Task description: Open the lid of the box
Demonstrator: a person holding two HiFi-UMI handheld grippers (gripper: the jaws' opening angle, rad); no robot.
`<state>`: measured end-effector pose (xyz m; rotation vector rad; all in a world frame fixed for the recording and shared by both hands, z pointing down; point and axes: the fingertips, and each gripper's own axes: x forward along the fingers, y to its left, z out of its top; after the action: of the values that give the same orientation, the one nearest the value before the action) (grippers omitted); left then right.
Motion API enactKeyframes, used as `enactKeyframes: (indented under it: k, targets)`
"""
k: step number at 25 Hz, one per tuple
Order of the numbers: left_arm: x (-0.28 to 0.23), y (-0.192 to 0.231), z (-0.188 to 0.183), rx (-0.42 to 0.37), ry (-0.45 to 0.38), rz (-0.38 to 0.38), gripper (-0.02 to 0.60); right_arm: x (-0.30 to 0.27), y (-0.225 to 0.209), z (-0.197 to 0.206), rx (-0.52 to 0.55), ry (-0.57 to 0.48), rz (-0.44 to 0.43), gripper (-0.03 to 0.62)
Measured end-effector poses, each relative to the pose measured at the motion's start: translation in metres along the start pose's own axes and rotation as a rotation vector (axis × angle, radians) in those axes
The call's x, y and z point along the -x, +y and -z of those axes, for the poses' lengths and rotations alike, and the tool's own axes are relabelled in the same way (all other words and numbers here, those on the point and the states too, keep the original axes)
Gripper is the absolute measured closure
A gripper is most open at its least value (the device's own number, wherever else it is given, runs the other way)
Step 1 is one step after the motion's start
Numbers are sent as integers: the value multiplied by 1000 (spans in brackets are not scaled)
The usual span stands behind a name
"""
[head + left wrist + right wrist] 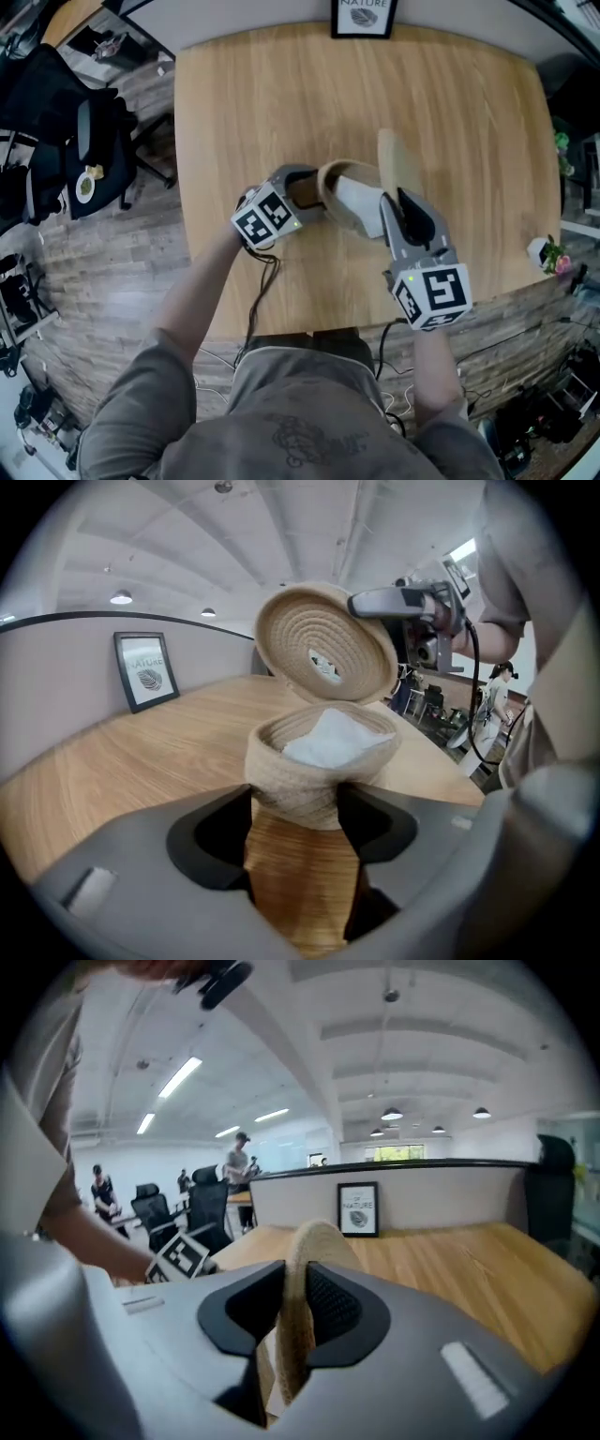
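Note:
A woven basket box (330, 185) stands in the middle of the wooden table (272, 94), with something white (361, 202) inside it. My left gripper (305, 192) is at the box's left side. In the left gripper view its pads press on both flanks of the box's (319, 771) lower body, and the white filling (333, 738) shows at the open top. The round woven lid (394, 164) stands on edge above the box's right rim, clear of the opening. My right gripper (394, 202) is shut on it; the lid's rim (305, 1269) is pinched between the pads. From the left gripper view the lid's underside (328, 644) faces me.
A framed print (364, 17) leans at the table's far edge. A black office chair (75, 141) stands off the table's left side, and a small plant (548, 255) sits at its right edge. Cables hang over the near edge. People stand far off in the office (239, 1162).

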<state>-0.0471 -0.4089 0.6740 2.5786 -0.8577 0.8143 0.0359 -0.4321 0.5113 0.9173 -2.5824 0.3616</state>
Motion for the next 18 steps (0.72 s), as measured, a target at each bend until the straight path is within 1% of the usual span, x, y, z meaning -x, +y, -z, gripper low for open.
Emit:
enactKeyframes:
  k: [2, 3, 6, 11, 14, 18]
  targets:
    - [0, 0, 0, 2, 4, -3, 293, 16, -28, -6, -119, -71, 57, 514]
    - [0, 0, 0, 3, 5, -5, 293, 24, -41, -4, -164, -89, 91, 517]
    - [-1, -1, 0, 6, 10, -6, 293, 44, -73, 12, -284, -95, 178, 522]
    - [-3, 1, -1, 11, 20, -9, 293, 59, -100, 34, -459, -92, 238, 522]
    - [-1, 2, -2, -4, 24, -13, 293, 62, -104, 34, -504, -108, 251, 522]
    - [7, 1, -5, -55, 67, -38, 308, 68, -105, 14, -494, -151, 243, 522]
